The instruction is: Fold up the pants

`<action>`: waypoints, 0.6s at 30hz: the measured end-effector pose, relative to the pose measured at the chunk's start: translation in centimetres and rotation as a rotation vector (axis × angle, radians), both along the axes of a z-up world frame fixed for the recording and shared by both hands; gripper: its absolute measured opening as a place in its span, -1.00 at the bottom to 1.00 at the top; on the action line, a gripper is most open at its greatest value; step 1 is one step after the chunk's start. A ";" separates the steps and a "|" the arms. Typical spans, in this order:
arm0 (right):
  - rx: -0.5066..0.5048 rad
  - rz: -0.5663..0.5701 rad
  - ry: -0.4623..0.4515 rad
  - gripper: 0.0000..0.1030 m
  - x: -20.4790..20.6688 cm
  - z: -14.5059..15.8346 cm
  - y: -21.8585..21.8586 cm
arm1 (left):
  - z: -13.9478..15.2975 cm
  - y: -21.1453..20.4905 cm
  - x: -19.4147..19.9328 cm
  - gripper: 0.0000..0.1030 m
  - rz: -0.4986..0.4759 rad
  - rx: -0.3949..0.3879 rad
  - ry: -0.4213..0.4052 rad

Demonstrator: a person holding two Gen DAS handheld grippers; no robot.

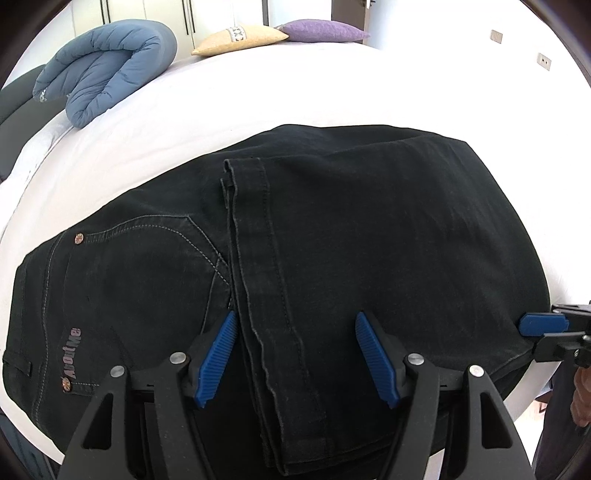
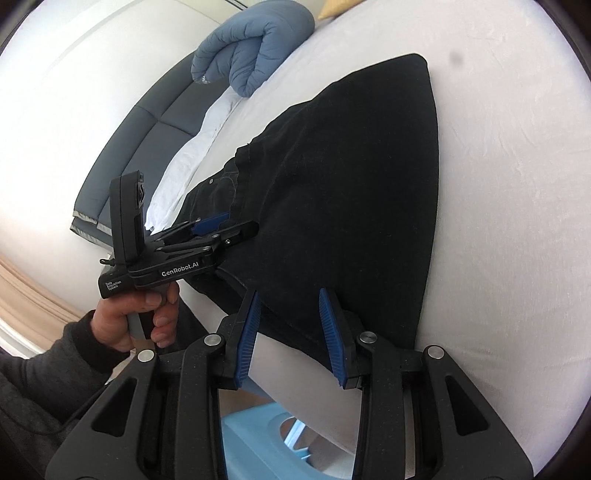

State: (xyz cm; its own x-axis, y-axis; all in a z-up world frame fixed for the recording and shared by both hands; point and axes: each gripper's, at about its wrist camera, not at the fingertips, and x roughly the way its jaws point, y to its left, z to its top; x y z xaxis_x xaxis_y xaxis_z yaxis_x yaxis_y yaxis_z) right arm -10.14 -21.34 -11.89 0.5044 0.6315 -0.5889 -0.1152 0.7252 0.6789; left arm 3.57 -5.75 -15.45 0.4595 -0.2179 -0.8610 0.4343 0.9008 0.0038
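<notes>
Black pants [image 1: 369,229] lie folded on the white bed [image 1: 258,92], waistband and pocket at the left, a leg hem [image 1: 255,258] laid across the middle. My left gripper [image 1: 295,315] hangs open just above the cloth, its blue pads either side of that hem. In the right wrist view a hand holds the left gripper [image 2: 236,225] over the pants' [image 2: 351,184] near edge. My right gripper [image 2: 289,295] is at the folded end near the bed's edge, jaws narrowly apart with cloth between the tips, not visibly pinched. The right gripper [image 1: 543,325] also shows at the pants' right corner.
A blue quilted cover [image 1: 107,70] is bunched at the far left of the bed. A yellow pillow [image 1: 240,40] and a purple pillow [image 1: 325,31] lie at the back. A dark padded bed frame [image 2: 147,129] runs along one side. A light blue stool [image 2: 266,435] stands below the edge.
</notes>
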 end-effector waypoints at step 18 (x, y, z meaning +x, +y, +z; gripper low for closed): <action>-0.069 -0.107 -0.047 -0.37 -0.3 0.3 2.2 | 3.4 25.9 -5.9 0.79 0.740 -0.626 -0.090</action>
